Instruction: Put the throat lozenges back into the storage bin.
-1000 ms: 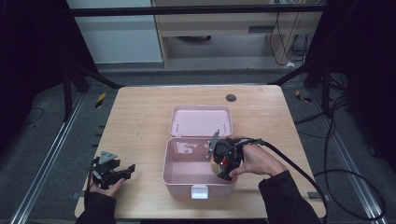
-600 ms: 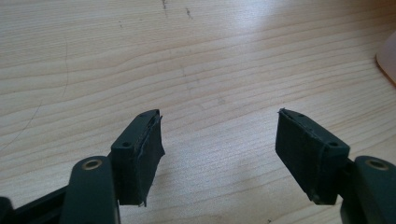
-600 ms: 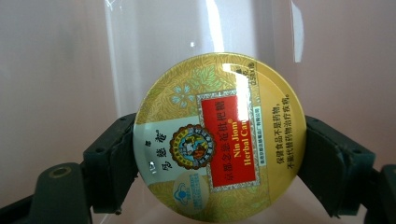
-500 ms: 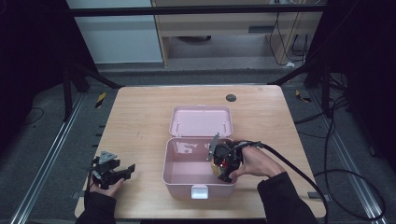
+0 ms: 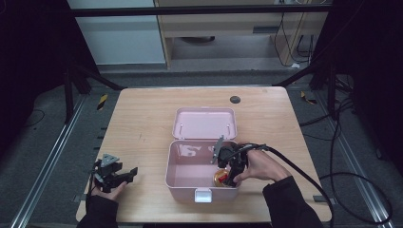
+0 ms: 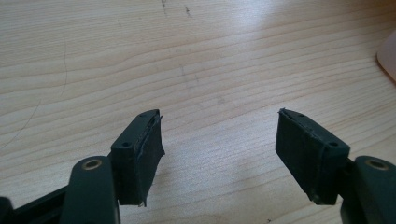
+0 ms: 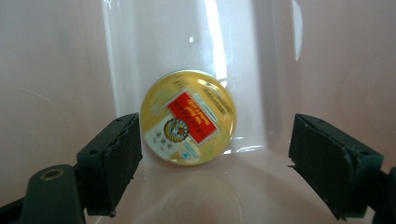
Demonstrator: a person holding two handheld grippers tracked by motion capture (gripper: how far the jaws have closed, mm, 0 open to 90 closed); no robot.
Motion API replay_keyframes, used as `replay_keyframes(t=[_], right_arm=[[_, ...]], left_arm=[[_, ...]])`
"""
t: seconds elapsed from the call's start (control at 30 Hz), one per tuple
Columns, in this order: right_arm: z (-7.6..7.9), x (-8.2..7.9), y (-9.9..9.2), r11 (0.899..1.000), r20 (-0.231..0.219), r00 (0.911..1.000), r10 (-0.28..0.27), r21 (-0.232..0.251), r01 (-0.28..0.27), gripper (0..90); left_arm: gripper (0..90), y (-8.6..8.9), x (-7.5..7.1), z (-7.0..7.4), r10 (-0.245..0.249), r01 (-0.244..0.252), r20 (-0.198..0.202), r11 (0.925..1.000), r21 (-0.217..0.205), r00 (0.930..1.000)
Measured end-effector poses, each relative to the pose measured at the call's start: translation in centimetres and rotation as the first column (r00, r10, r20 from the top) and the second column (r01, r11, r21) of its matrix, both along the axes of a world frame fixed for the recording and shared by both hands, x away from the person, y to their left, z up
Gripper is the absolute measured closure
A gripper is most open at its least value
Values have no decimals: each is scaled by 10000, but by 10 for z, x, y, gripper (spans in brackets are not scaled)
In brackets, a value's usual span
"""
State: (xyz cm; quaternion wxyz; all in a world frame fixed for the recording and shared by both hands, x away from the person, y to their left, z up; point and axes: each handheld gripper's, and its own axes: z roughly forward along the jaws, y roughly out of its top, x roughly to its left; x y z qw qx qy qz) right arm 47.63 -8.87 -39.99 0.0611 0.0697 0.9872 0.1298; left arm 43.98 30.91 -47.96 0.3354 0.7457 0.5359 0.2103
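Note:
A pink plastic box stands open at the table's front middle, its lid laid back behind it. A round gold tin with a red label lies in the box's front right corner. My right gripper reaches down into the box and is open. In the right gripper view the tin sits between the spread jaws of my right gripper, close to the left one and against the pink wall. My left gripper rests open on the table at the front left, its jaws around bare wood.
A white latch sticks out of the box's front wall. A black round grommet is set in the table near its far edge. The right gripper's cable trails off the table's right side. The box's corner is to the left gripper's right.
The right gripper has shifted slightly lower, toward the box's front right corner, and the tin now shows beside it. The left gripper has not moved.

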Motion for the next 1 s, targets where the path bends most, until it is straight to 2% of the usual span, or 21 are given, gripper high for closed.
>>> replay_keyframes(t=[0.1,0.17,0.2,0.27,0.37,0.4,0.43,0.47,0.5,0.53,0.57,0.63,0.67,0.73,0.77,0.8,0.83,0.87,0.9,0.93,1.0], right_arm=[[6,-1,-2,9992,140,9997,-187,367,182,185],[16,-3,-7,9949,376,9981,-480,903,444,192],[16,-3,-7,9949,376,9981,-480,903,444,192],[25,-4,-13,9892,562,9957,-738,1308,659,188],[38,-7,-23,9747,1054,9849,-1372,1915,1153,171],[47,-8,-31,9628,1386,9735,-1817,2265,1474,145],[47,-8,-31,9628,1386,9735,-1817,2265,1474,145],[54,-10,-39,9485,1711,9605,-2194,2682,1688,126],[58,-11,-43,9370,1777,9538,-2423,2978,1825,127],[58,-11,-43,9370,1777,9538,-2423,2978,1825,127],[60,-12,-48,9238,1754,9481,-2653,3278,1979,127],[64,-13,-58,9037,1802,9348,-3062,3637,2260,117],[64,-14,-61,8988,1846,9298,-3184,3705,2343,110],[65,-15,-70,8807,1865,9173,-3517,3980,2567,101],[64,-17,-80,8562,1848,9033,-3871,4356,2778,99],[64,-17,-80,8562,1848,9033,-3871,4356,2778,99],[64,-18,-85,8448,1858,8961,-4032,4520,2864,99],[62,-20,-94,8219,1864,8796,-4378,4795,3075,96],[62,-20,-94,8219,1864,8796,-4378,4795,3075,96],[60,-23,-103,7980,1856,8624,-4709,5063,3268,85],[57,-25,-111,7646,1737,8435,-5082,5418,3491,79]], left_arm=[[310,0,0,0,3,-3,7,10000,-9,10000],[310,0,0,0,9,-9,15,10000,-10,10000],[310,0,0,0,9,-9,15,10000,-10,10000],[310,0,0,0,14,-14,15,10000,-15,10000],[310,0,0,0,11,-11,17,10000,-11,10000],[310,0,0,0,20,-20,12,10000,-4,10000],[310,0,0,0,18,-18,20,10000,-14,10000],[310,0,0,0,19,-19,11,10000,2,10000],[310,0,0,0,19,-19,11,10000,2,10000],[310,0,0,0,21,-21,19,10000,-14,10000],[310,0,-1,0,22,-22,22,10000,-14,10000],[310,0,-1,0,27,-27,34,10000,-15,10000],[310,0,-1,0,40,-40,37,10000,-13,10000],[310,1,-1,0,38,-38,30,10000,-6,10000],[310,1,-1,0,51,-51,35,10000,1,10000],[310,1,-1,0,51,-51,35,10000,1,10000],[310,1,-1,0,51,-51,38,10000,2,10000],[310,1,-1,0,54,-54,41,10000,7,10000],[310,1,-1,1,51,-51,39,10000,21,10000],[310,1,-1,0,60,-60,43,10000,23,10000],[310,0,-1,0,75,-75,51,10000,8,10000]])
